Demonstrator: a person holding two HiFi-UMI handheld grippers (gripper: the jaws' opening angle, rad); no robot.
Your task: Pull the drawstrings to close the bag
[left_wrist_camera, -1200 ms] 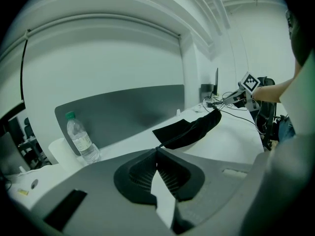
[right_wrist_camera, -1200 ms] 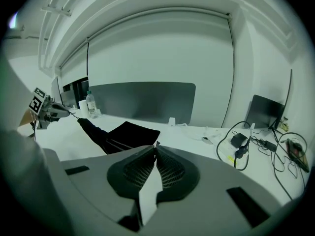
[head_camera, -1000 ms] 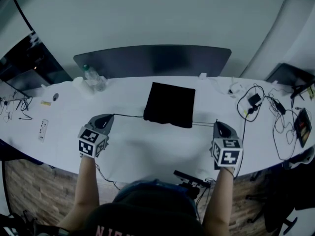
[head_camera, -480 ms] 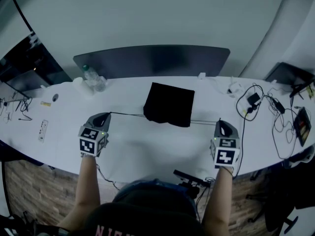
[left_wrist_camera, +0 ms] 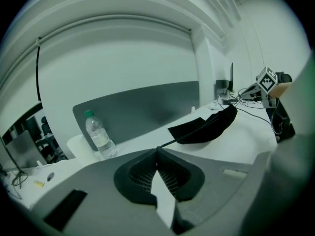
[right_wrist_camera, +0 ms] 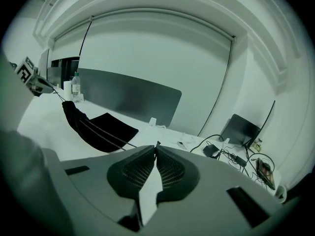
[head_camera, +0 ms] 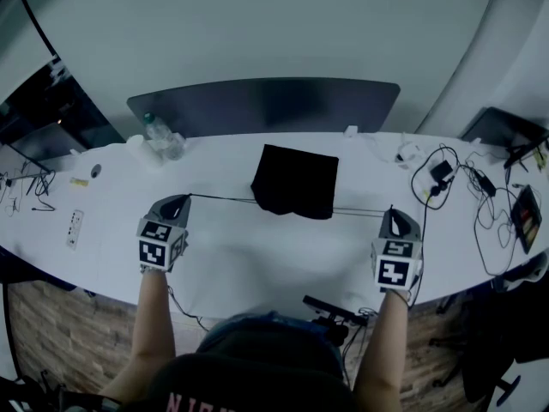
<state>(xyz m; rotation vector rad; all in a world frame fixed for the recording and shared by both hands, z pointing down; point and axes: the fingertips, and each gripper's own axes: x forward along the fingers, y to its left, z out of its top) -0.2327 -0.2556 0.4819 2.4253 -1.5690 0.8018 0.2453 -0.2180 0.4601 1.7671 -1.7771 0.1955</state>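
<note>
Claws pressed together on both sides, each nipping a cord at its very tip. From the left claw (head_camera: pixel 182 201), a thin black left drawstring (head_camera: pixel 223 198) runs taut to the right and meets the near left corner of a flat black fabric drawstring bag (head_camera: pixel 296 181). From the right claw (head_camera: pixel 393 213), a thin black right drawstring (head_camera: pixel 360 212) runs taut to the left into the bag's near right corner. In the right gripper view it looks like a doubled pair of cords. The bag lies on a long white curved desk (head_camera: pixel 257 260) between the two claws, about midway, with neither claw clearly nearer. Its near edge is roughly level with the claw tips, and its body stretches away from the person. That near edge, where both cords enter, looks bunched. In the left gripper view it also looks lifted off the desk, while the far part lies flat. The two cords form nearly one straight line across the desk, left to right, along the bag's gathered edge. Judging from this, the closing pull is under way. Any further tightening would call for each claw to travel outward along that same line, left claw leftward and right claw rightward, away from the bag rather than toward the person.
</note>
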